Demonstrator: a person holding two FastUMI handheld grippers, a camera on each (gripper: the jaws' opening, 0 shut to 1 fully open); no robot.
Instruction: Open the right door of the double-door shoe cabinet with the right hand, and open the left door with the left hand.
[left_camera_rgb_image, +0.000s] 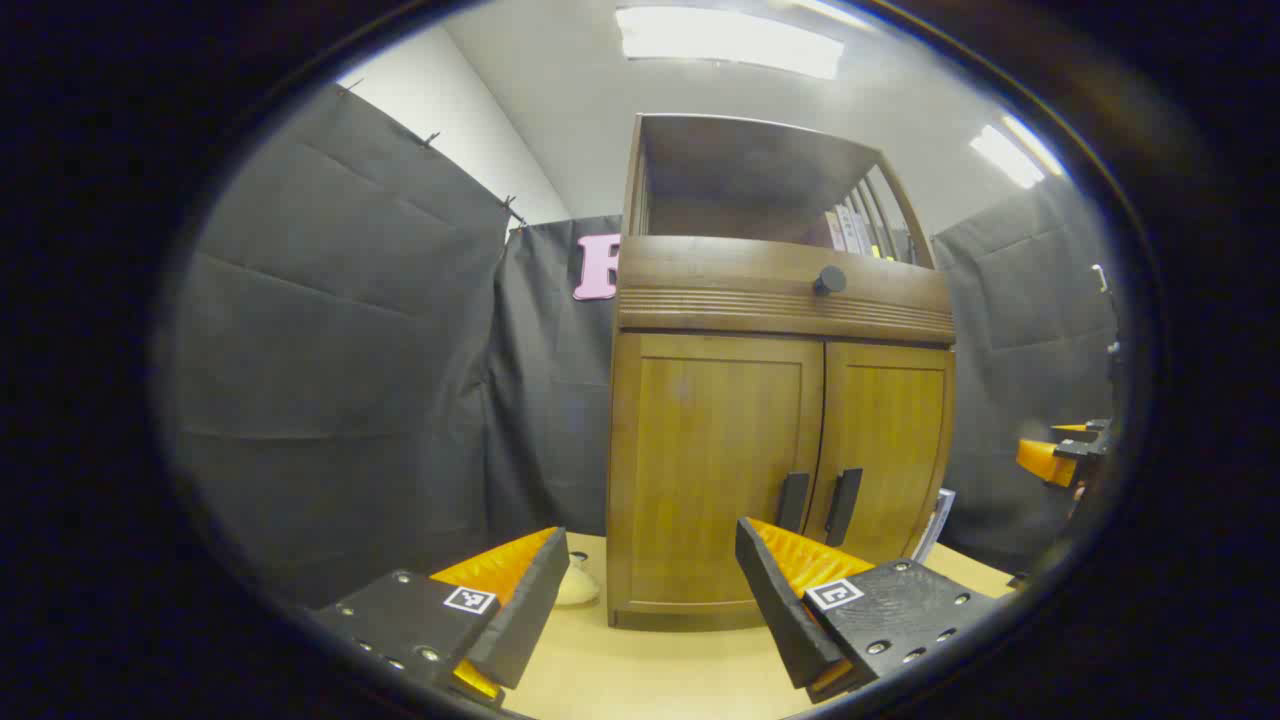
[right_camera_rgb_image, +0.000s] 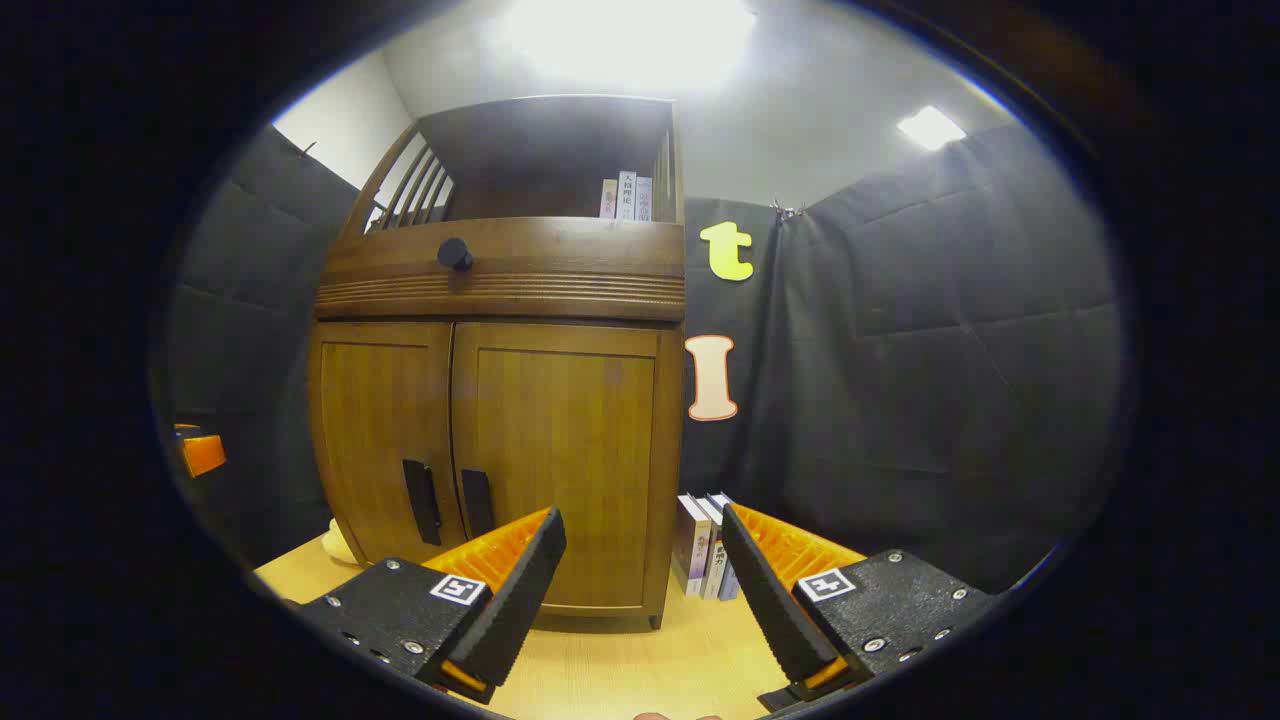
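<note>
2 shut doors (left_camera_rgb_image: 780, 470), grippers apart.

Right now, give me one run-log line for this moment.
shoe cabinet: both doors shut | left tongs: open, off left door handle | right tongs: open, off right door handle

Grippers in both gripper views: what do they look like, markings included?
Each has two wedge-shaped fingers with ribbed inner faces on dark screwed plates, each plate carrying a small square black-and-white tag: left gripper, right gripper. No cables or sleeves are visible.
</note>
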